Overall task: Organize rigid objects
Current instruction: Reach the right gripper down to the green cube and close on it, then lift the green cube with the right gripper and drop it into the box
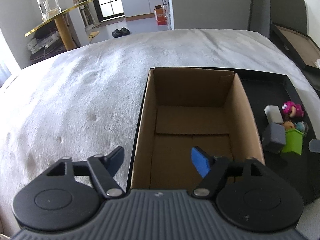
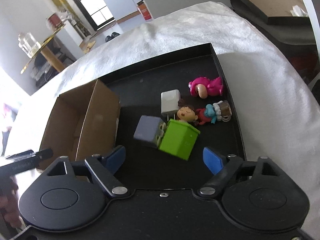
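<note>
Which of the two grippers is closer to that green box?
Right. The right gripper hovers just short of the green box, fingers open. The left gripper straddles the cardboard box's far wall.

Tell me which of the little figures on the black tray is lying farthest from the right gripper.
The pink figure, alone near the tray's far right corner. The brown-haired doll and blue-and-red figure lie nearer, behind the green box.

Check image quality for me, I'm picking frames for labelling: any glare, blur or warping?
Left wrist view: sharp, fisheye bends the white blanket; window glare far left. Right wrist view: blown-out glare at left edge, glass jar smeared, toys sharp in the black tray.
</note>
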Motion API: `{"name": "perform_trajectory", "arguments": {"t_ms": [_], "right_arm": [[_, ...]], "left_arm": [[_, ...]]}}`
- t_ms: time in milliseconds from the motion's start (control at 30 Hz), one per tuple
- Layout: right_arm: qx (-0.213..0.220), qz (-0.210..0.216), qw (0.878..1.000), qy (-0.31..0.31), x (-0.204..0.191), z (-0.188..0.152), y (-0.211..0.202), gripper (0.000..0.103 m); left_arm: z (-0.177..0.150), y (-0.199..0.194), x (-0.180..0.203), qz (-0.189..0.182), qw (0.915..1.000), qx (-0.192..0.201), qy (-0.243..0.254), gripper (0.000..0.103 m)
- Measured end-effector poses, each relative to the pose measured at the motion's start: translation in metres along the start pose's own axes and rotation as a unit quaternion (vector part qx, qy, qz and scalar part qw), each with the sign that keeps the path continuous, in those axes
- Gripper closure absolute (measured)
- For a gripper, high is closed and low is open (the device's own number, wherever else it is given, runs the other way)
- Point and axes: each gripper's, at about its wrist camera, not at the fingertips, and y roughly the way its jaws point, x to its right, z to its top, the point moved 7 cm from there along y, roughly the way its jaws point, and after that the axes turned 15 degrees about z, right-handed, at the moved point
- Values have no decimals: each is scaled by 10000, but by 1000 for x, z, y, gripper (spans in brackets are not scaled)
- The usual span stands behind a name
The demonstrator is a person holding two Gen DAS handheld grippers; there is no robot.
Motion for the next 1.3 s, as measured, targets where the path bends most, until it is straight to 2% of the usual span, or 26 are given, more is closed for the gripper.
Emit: {"name": "perform_trajectory", "arguments": {"t_ms": [167,367,533,733,867,1000,1300], "right_arm": [[-33,-147,9998,144,9,3,16,28],[-41,-292,9990,336,21,2,33,33],[-40,-311,9986,429,25,1,45,34],[-21,-370,9971,665,31,-1,58,43],[-39,-413,9965,720,34,-3,63,44],[-6,-362,9956,867,37,-5,64,50],[193,-365,9945,968,41,-9,51,53]], "left_arm": [[-1,9,2,320,9995,45,-21,45],[-6,15,-2,463,9989,70,-52,57],[-11,22,-2,429,9991,12,-75,73],[-12,27,-7,531,9985,52,-95,87],[-12,27,-8,512,9986,80,-114,88],[-12,23,-7,521,9984,135,-156,89],[-14,16,12,856,9958,317,118,89]]}}
